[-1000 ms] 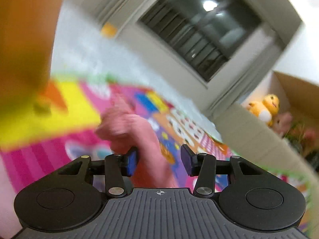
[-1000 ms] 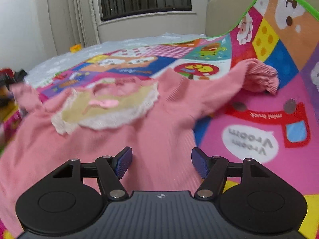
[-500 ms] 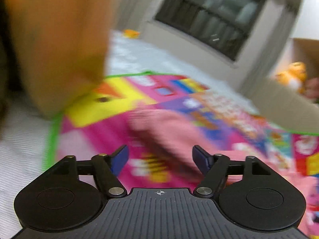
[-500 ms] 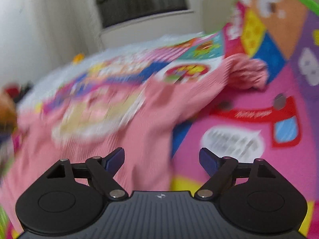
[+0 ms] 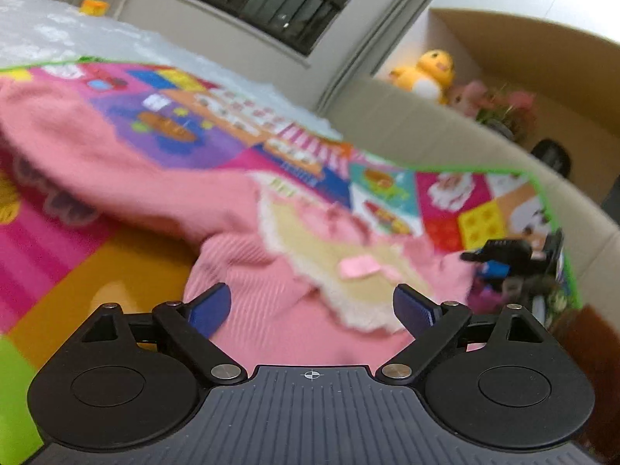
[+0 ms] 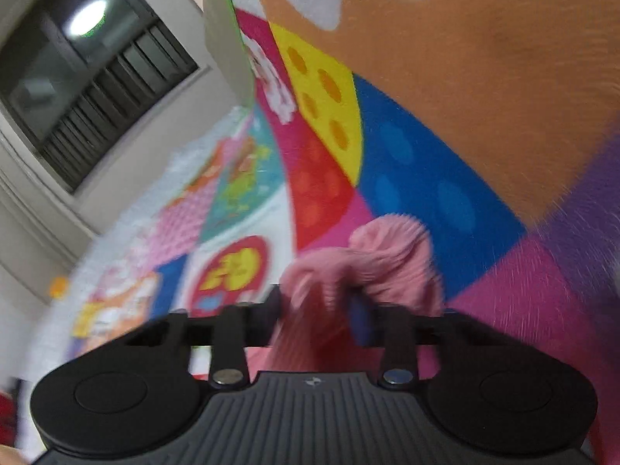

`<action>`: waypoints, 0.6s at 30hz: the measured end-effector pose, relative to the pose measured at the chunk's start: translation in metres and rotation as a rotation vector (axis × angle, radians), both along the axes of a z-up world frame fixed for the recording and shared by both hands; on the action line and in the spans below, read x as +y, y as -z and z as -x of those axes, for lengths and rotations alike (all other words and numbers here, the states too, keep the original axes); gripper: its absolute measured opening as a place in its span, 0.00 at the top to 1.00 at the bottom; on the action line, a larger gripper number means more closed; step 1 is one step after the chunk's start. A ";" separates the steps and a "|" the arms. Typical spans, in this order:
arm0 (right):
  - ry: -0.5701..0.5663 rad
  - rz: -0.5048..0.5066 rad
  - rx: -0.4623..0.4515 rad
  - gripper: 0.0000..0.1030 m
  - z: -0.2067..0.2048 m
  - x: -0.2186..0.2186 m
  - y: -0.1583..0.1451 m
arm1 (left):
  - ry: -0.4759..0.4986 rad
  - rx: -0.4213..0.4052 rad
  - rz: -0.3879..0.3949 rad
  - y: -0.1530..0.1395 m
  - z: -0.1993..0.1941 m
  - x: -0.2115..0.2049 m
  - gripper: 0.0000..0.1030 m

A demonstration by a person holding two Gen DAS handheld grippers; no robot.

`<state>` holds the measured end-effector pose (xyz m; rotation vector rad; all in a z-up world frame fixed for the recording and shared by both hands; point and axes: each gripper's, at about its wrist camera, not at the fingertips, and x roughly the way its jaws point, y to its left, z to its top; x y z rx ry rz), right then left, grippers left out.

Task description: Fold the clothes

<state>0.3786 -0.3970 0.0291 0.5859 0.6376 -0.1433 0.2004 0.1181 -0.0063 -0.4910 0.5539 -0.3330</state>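
- Pink sweater [image 5: 248, 271] lies spread on the colourful play mat [image 5: 77, 255], front side up, cream lace collar patch [image 5: 337, 267] showing with a small pink bow on it.
- Left gripper [image 5: 312, 306]: fingers spread wide, nothing between them, hovering just above the sweater's chest; the torso fabric lies straight ahead and below the tips.
- Right gripper [image 6: 321, 310]: fingers closed in on the ribbed sleeve cuff [image 6: 391, 255], pink fabric bunched between them; blurred, so grip depth is hard to tell.
- In the left view the right gripper [image 5: 500, 259] sits at the far right end of the garment, by the mat's green edge.
- Key relation: the sweater's long axis here runs sleeve to sleeve, across the left gripper's line of sight. Other sleeve [image 5: 69, 143] stretches up-left, well apart from the left fingers.
- Judgement: right hand has its sleeve; folding it in means carrying the cuff across toward the collar. Left hand is nearer the body and the free sleeve.
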 end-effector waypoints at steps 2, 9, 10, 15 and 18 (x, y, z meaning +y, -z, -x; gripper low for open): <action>-0.032 0.118 -0.062 0.93 0.006 0.009 -0.011 | -0.008 0.003 0.026 0.009 0.003 0.004 0.08; -0.146 0.662 -0.283 0.94 0.061 0.066 -0.077 | 0.005 -0.029 0.033 0.013 -0.002 0.002 0.01; -0.165 0.746 -0.287 0.94 0.063 0.080 -0.079 | 0.005 -0.032 0.033 0.013 -0.002 0.002 0.01; -0.403 0.924 -0.348 0.94 0.081 0.160 -0.077 | 0.004 -0.038 0.055 0.015 -0.002 0.004 0.01; -0.585 0.852 -0.349 0.94 0.086 0.212 -0.068 | 0.003 -0.040 0.057 0.015 -0.002 0.003 0.01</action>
